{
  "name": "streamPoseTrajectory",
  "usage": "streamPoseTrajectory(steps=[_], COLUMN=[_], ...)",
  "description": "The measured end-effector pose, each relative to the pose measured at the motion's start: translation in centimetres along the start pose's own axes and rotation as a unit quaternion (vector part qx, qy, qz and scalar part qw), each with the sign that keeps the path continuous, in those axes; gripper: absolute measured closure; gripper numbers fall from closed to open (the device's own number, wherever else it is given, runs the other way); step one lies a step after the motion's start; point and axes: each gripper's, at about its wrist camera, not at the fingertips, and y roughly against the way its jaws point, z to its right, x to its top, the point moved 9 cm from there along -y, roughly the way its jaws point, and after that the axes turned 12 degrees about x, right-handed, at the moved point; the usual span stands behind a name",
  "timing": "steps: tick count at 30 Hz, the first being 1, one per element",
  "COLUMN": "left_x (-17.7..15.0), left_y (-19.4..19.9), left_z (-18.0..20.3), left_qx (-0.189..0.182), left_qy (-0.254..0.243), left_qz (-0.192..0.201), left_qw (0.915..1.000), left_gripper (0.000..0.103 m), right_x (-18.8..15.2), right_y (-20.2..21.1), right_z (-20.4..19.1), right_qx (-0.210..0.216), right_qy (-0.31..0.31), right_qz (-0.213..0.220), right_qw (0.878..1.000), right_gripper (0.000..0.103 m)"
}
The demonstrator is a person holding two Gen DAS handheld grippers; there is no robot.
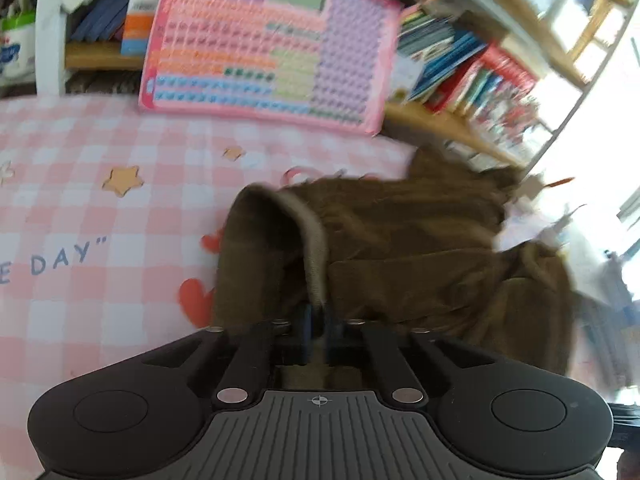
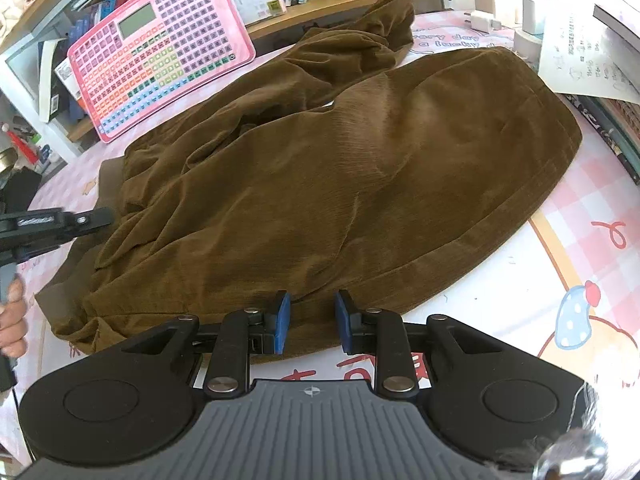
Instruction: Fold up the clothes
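Note:
Brown corduroy trousers (image 2: 340, 152) lie spread over the pink checked tablecloth (image 2: 580, 208), waistband at the left, legs running to the back right. My right gripper (image 2: 310, 322) is open, its blue pads on either side of the near edge of the cloth without pinching it. My left gripper (image 1: 318, 326) is shut on the trousers' waistband (image 1: 312, 240), which rises in a loop in front of the camera; the view is blurred by motion. In the right wrist view the left gripper (image 2: 96, 218) shows at the left edge with a hand (image 2: 12, 312) below it.
A pink button-panel toy board (image 2: 160, 48) leans against the bookshelf (image 2: 360, 4) behind the table. Papers and books (image 2: 592, 60) lie at the right, with white chargers (image 2: 492, 12) at the back right. The tablecloth (image 1: 80, 208) is bare to the left of the trousers.

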Motion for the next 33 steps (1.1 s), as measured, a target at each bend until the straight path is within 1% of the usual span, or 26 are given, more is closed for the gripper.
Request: streamPoseTrajectory(steps=[2,4,5,6,8,9,10,11,12,16,17,18,20,23,25,26,27,29,31,33], left_x=[0.9,1.7,1.2,0.1,-2.0,-2.7,-3.0,-3.1,-3.1,-3.3,-3.4,-3.6,-3.8,-2.9,-2.1,-1.8,-1.4,-0.5,0.3,0.8], left_y=[2.4,4.6,4.4,3.2,0.9,0.3,0.0,-0.1,-0.1,0.3,0.5,0.5,0.3,-0.2,-0.5,-0.7,-0.9,-1.4,-2.5,-3.2], left_z=[-1.5,-3.5,-5.0,-6.6,-9.2,-9.8,-10.1,-10.2,-10.2,-10.4,-10.5,-10.5,-10.1,-10.2,-10.4,-10.5,-10.6,-10.6,-10.3,-9.9], left_qx=[0.003,0.011,0.021,0.037,0.071,0.08,0.082,0.082,0.082,0.069,0.064,0.06,0.065,0.07,0.072,0.073,0.074,0.071,0.05,0.033], left_qy=[0.03,0.06,0.076,0.088,0.108,0.117,0.124,0.13,0.135,0.157,0.162,0.163,0.155,0.157,0.16,0.162,0.164,0.169,0.187,0.209], left_qz=[0.03,0.062,0.054,0.033,-0.004,-0.012,-0.01,-0.008,-0.005,0.003,0.004,0.003,0.0,0.006,0.012,0.014,0.017,0.02,0.013,0.009], left_qw=[0.9991,0.9962,0.9955,0.9949,0.9916,0.9899,0.9888,0.988,0.9874,0.9852,0.9847,0.9848,0.9857,0.9851,0.9844,0.984,0.9836,0.9829,0.981,0.9773], left_gripper=[0.101,0.101,0.101,0.101,0.101,0.101,0.101,0.1,0.096,0.094,0.092,0.089,0.088,0.088,0.078,0.068,0.061,0.056,0.056,0.067], right_x=[0.5,1.0,1.3,1.5,1.4,1.3,1.2,1.1,1.0,0.8,0.7,0.6,0.6,0.6,0.6,0.6,0.5,0.5,0.5,0.5], right_y=[0.7,1.5,1.9,2.2,2.0,1.8,1.6,1.5,1.3,0.8,0.7,0.8,0.7,0.6,0.6,0.7,0.7,0.9,1.0,1.1], right_z=[-0.1,-0.3,-0.5,-0.5,-0.4,-0.3,-0.1,-0.1,-0.1,-0.2,-0.2,-0.2,-0.1,-0.2,-0.2,-0.2,-0.1,0.2,0.4,0.5], right_qx=[0.003,0.011,0.014,0.017,0.015,0.013,0.011,0.01,0.009,0.007,0.007,0.008,0.007,0.005,0.004,0.003,0.003,-0.001,-0.003,-0.004], right_qy=[-0.005,0.0,0.002,0.004,0.005,0.003,0.001,0.002,0.002,0.004,0.005,0.005,0.005,0.006,0.008,0.009,0.009,0.007,0.006,0.006], right_qz=[0.014,0.029,0.036,0.041,0.036,0.032,0.027,0.023,0.019,0.007,0.005,0.005,0.003,0.001,0.0,-0.001,-0.001,-0.002,-0.001,-0.001], right_qw=[1.0,1.0,0.999,0.999,0.999,0.999,1.0,1.0,1.0,1.0,1.0,1.0,1.0,1.0,1.0,1.0,1.0,1.0,1.0,1.0], right_gripper=[0.078,0.078,0.078,0.078,0.078,0.078,0.078,0.078,0.078,0.078,0.078,0.078,0.078,0.078,0.078,0.078,0.078,0.078,0.078,0.078])
